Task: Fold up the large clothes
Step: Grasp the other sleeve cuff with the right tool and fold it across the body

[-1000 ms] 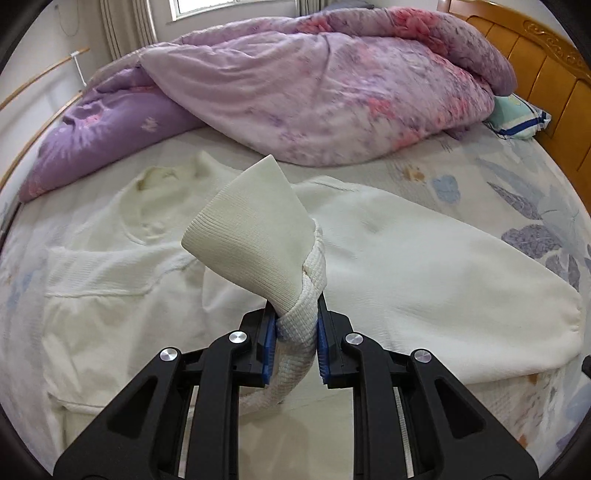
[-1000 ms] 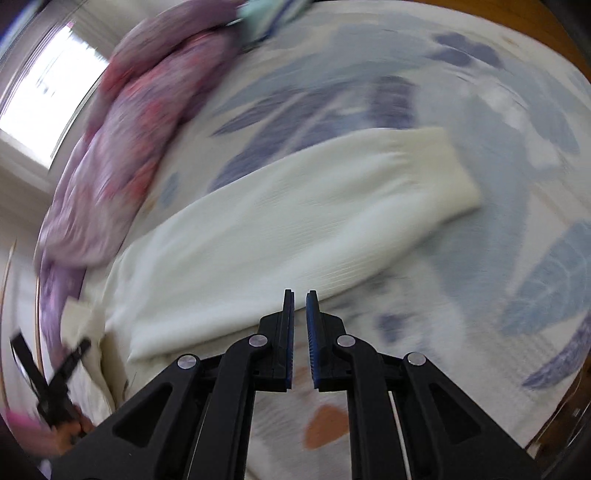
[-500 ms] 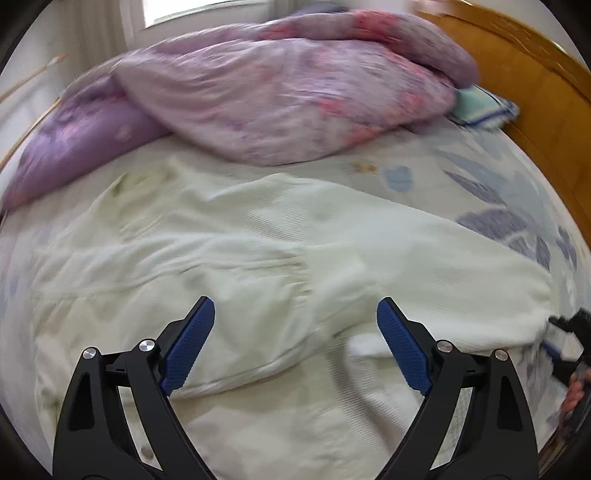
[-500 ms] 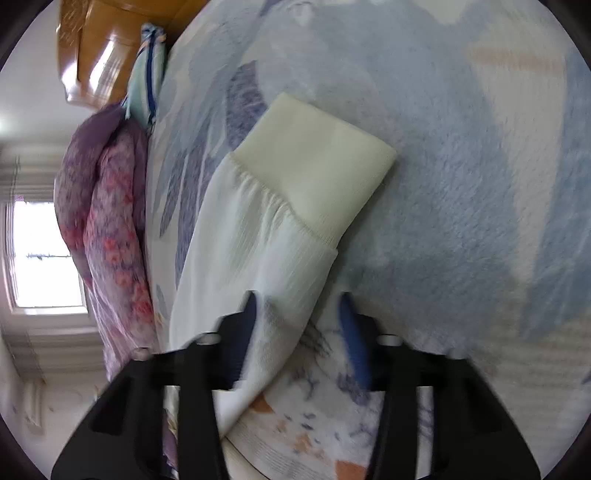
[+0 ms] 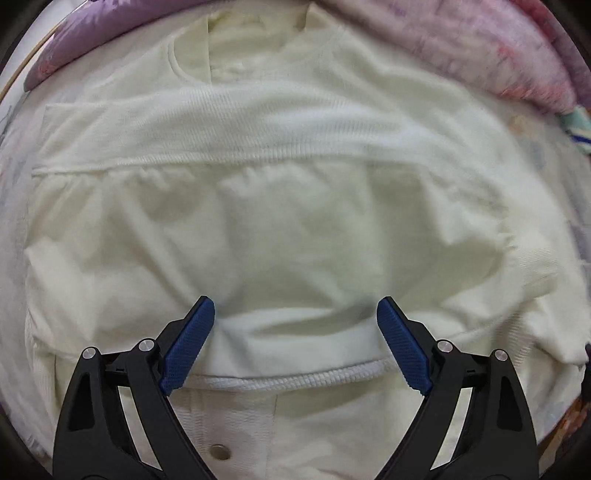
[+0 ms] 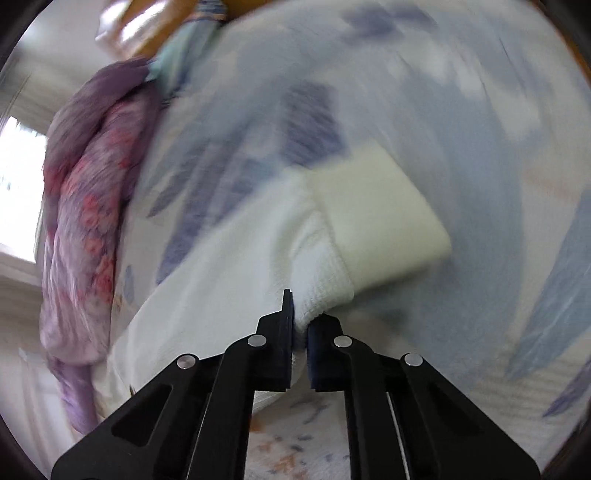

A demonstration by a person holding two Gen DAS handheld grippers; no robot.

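Observation:
A large cream knit sweater (image 5: 295, 206) lies spread flat on the bed and fills the left wrist view, neckline at the top, one sleeve folded across the chest. My left gripper (image 5: 295, 347) is open wide just above the sweater's body, holding nothing. In the right wrist view the sweater's other sleeve (image 6: 229, 266) stretches over the floral bedsheet (image 6: 480, 110), ending in a ribbed cuff (image 6: 380, 218). My right gripper (image 6: 300, 325) is shut on the sleeve fabric just behind the cuff.
A purple and pink floral duvet (image 5: 480, 48) is heaped beyond the sweater's neckline; it also shows in the right wrist view (image 6: 85, 206). A striped pillow (image 6: 184, 44) and wooden headboard (image 6: 125, 33) sit at the far end. A window is at left.
My left gripper let go of the sleeve cuff it held, opened, and moved low over the sweater's body. My right gripper moved to the other sleeve and closed on it near the cuff.

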